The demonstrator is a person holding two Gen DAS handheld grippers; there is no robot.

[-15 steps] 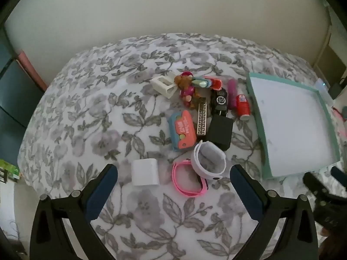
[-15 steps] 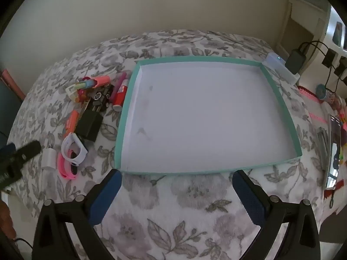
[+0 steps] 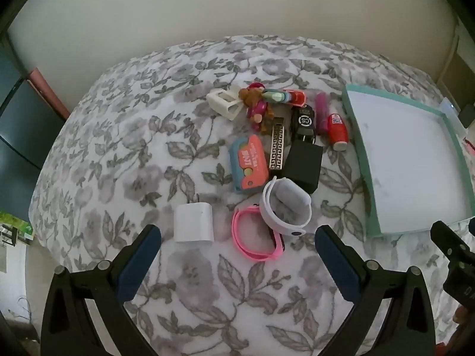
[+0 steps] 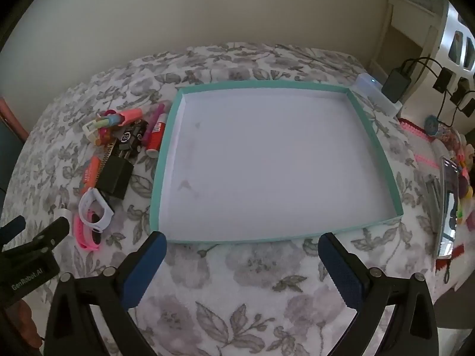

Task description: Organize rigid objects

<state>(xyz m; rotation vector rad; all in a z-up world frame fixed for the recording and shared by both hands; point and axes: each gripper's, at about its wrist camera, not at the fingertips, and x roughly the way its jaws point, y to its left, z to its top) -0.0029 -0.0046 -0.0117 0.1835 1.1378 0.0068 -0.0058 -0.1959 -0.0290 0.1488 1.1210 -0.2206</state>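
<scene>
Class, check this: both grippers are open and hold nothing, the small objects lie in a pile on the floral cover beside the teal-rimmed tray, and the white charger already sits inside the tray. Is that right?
Not quite. The white charger lies on the floral cover, outside the tray, which holds nothing, as the right wrist view shows. The rest stands.

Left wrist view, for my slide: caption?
Open left gripper above white charger cube and pink wristband on floral bedspread.
</scene>
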